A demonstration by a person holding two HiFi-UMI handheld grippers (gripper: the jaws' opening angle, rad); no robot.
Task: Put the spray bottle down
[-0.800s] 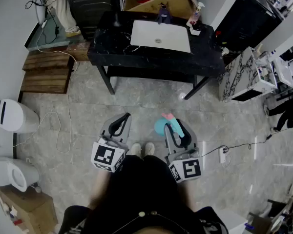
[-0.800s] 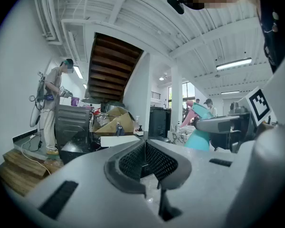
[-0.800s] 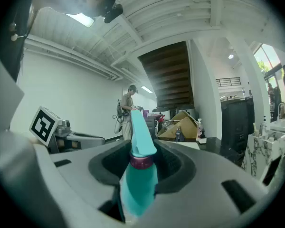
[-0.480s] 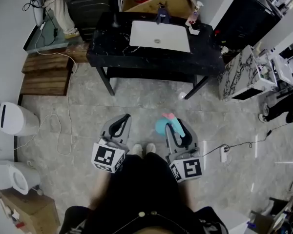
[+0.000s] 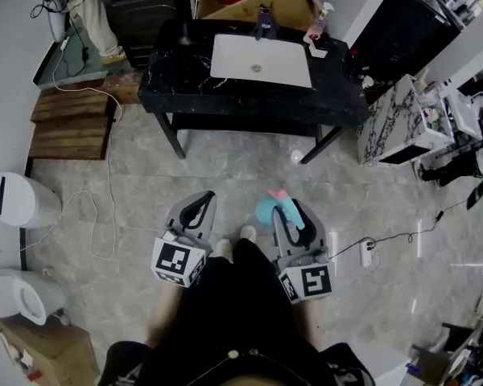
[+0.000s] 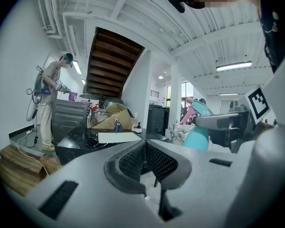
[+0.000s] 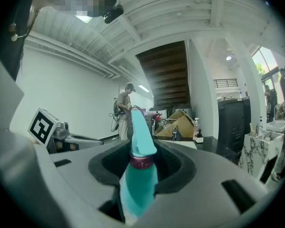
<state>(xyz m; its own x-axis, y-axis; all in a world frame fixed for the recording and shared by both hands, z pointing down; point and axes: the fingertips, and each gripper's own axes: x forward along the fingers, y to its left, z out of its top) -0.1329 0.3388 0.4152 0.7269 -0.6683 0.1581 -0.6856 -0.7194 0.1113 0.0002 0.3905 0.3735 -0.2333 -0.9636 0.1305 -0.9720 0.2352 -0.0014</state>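
— While the right tool [image 7: 141, 167] pinches the bottle [image 7: 137, 189], where should it go down?

— On the table [image 5: 185, 83] ahead, I'd judge, on the dark top beside the sink [image 5: 262, 60]. For now the bottle hangs over the floor [image 5: 225, 175], just in front of the person's shoes [image 5: 224, 248] and well apart from the table.

— How is the grip?

— Both jaws clamp the teal body below the collar, with the nozzle end up and leaning a little. It looks firm enough to carry.

— And the left tool [image 6: 145, 158]?

— Pressed together on nothing, level beside the right one. It has no part in this.

— So how to do it well?

— Walk close first, so the arm need not stretch. Hold the bottle upright and lower it until the base sits flat on a bare patch, clear of the sink's edge and the small things at the back. Only then spread the jaws, and draw straight back so the pads don't drag it.

— The risk?

— It's tall and narrow. Let go while it's tilted and it would likely topple.
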